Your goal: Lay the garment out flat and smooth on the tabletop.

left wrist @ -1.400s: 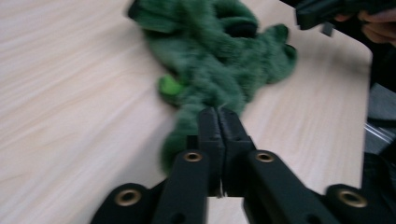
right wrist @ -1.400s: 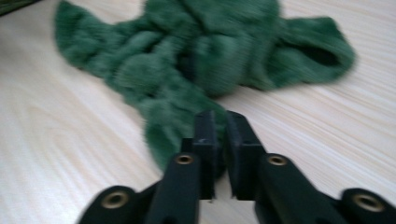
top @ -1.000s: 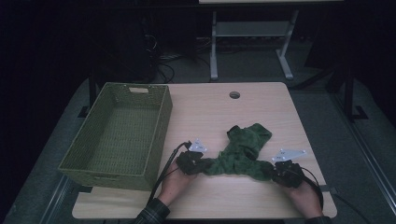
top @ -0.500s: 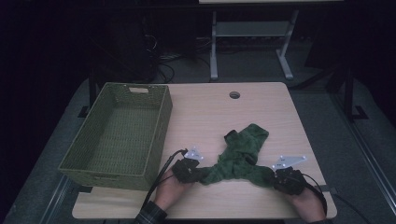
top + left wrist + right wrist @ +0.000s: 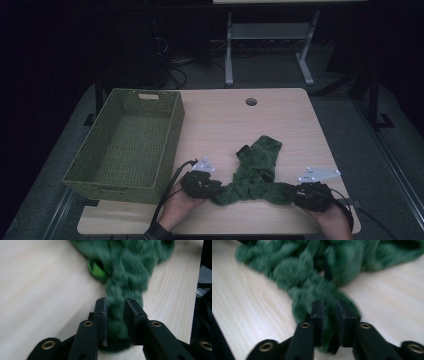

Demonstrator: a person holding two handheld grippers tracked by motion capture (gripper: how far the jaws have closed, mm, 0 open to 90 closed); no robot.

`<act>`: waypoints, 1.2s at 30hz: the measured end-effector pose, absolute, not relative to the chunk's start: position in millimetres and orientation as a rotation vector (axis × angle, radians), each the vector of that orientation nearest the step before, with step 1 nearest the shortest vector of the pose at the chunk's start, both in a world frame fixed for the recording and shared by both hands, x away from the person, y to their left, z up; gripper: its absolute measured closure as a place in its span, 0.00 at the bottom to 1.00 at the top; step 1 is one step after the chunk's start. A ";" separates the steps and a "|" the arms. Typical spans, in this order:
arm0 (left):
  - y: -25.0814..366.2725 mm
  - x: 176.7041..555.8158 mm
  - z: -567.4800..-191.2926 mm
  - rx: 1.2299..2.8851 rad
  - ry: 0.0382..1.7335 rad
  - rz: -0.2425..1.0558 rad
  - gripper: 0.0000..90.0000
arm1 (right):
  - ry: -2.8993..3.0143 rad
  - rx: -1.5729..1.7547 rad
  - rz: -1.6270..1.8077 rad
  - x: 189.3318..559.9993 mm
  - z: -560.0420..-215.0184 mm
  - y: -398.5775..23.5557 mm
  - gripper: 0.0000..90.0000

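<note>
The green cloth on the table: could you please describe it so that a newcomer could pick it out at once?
Start at the light wooden table and skip the woven basket on its left. Near the front edge lies the green cloth, a dark, fuzzy, crumpled piece stretched between the left tool and the right tool. It is the one soft thing there.

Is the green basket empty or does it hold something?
Empty: the basket shows bare woven floor; the cloth lies on the table.

green cloth (image 5: pixel 125 267) blurred; ends hidden between tongs.
</note>
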State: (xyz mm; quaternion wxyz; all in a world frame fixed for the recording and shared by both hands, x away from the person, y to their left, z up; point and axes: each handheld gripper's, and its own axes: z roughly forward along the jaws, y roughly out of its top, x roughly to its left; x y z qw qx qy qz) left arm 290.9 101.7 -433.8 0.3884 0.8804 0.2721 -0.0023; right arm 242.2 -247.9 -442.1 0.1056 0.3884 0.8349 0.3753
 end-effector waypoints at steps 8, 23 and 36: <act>80.8 325.0 -417.1 2.243 0.623 0.054 0.58 | 2.452 1.177 1.148 262.1 -440.2 -238.6 0.70; 44.7 373.4 -401.3 2.214 0.561 0.093 0.48 | 2.476 1.230 1.152 277.0 -445.2 -231.3 0.61; 29.3 396.5 -419.8 2.237 0.581 0.023 0.59 | 2.483 1.247 1.138 285.3 -448.9 -225.5 0.61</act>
